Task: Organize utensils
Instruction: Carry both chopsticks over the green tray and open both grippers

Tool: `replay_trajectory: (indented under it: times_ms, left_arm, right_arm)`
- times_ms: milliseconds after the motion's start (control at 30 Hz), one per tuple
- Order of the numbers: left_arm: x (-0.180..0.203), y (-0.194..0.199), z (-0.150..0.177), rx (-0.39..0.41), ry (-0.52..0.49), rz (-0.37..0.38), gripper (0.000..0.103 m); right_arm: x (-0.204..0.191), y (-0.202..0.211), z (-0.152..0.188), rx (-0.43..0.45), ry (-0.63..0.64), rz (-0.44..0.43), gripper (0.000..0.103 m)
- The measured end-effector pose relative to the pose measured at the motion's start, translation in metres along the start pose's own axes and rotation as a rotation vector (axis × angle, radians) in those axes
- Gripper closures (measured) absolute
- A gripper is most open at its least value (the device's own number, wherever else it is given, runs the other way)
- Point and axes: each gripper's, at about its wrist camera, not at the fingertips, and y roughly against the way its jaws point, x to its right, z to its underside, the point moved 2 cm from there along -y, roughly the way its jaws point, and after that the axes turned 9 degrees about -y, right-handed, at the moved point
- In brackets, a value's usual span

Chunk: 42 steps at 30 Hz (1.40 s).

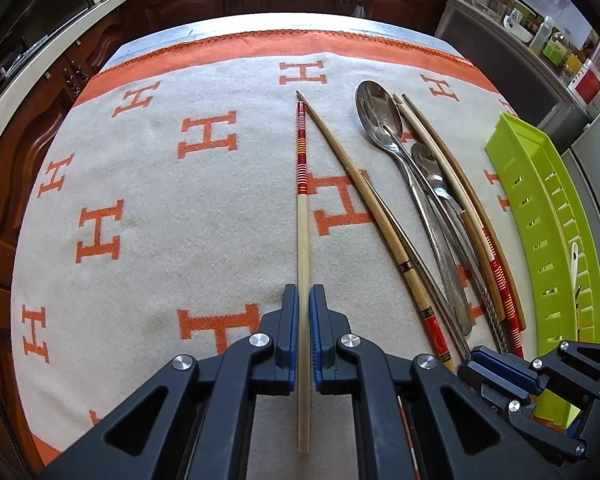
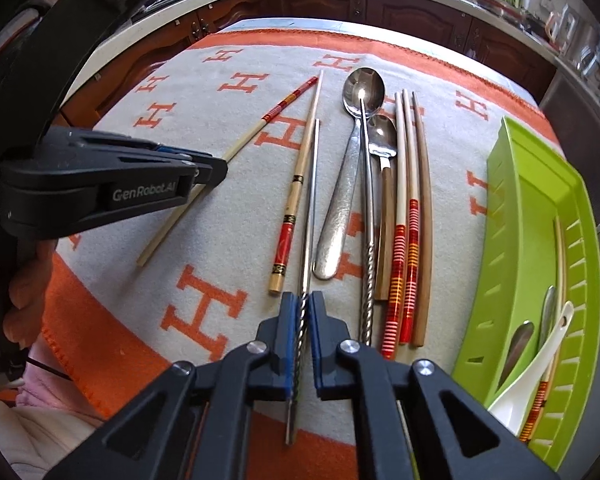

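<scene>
My left gripper (image 1: 303,294) is shut on a pale wooden chopstick (image 1: 302,220) with a red-striped far end, gripping its plain half. From the right wrist view that gripper (image 2: 216,168) sits at the left, the same chopstick (image 2: 252,132) running slantwise through it. My right gripper (image 2: 303,300) is shut on a thin metal chopstick (image 2: 313,200) at its twisted handle. Its tip points away over the cloth. In the left wrist view the right gripper (image 1: 474,360) shows at the lower right. A green slotted tray (image 2: 520,200) stands to the right.
Between the grippers and the tray lie a large metal spoon (image 2: 362,88), a small spoon (image 2: 382,132), a second metal chopstick (image 2: 366,200), a patterned bamboo chopstick (image 2: 296,200) and red-striped chopsticks (image 2: 400,240). A white spoon (image 2: 540,360) lies in the tray. Dark cabinets ring the table.
</scene>
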Motion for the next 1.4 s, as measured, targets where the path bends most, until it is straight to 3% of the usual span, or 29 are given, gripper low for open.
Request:
replay_trajectory:
  times_ms: [233,467,667,833,1033,1100,1167,1233,1400]
  left_arm:
    - [-0.009,0.017,0.01,0.009,0.121,0.144,0.1]
    - [0.023,0.061,-0.004,0.089,0.085,0.258,0.1]
    - [0.091,0.072,-0.034,0.072,-0.038,0.376,0.1]
    - [0.158,0.06,-0.048,0.02,-0.153,0.423,0.1]
    - [0.207,0.033,-0.053,-0.086,-0.189,0.464,0.099]
    - [0.214,0.026,-0.052,-0.1,-0.198,0.443,0.091]
    - [0.215,0.023,-0.05,-0.11,-0.2,0.439,0.069]
    - [0.212,0.027,-0.047,-0.101,-0.2,0.429,0.058]
    - [0.195,0.046,-0.034,-0.061,-0.21,0.399,0.056]
  right_arm:
    - [0.03,0.032,0.003,0.038,-0.175,-0.165,0.098]
    - [0.069,0.093,0.007,0.168,-0.32,-0.259,0.098]
    - [0.12,0.125,0.013,0.266,-0.424,-0.127,0.098]
    - [0.153,0.115,0.029,0.238,-0.519,-0.021,0.097]
    - [0.172,0.101,0.042,0.196,-0.569,0.022,0.097]
    - [0.175,0.098,0.042,0.188,-0.576,0.033,0.096]
    - [0.176,0.098,0.043,0.188,-0.581,0.042,0.096]
    - [0.175,0.098,0.043,0.192,-0.575,0.038,0.096]
    - [0.169,0.098,0.04,0.183,-0.548,0.02,0.095]
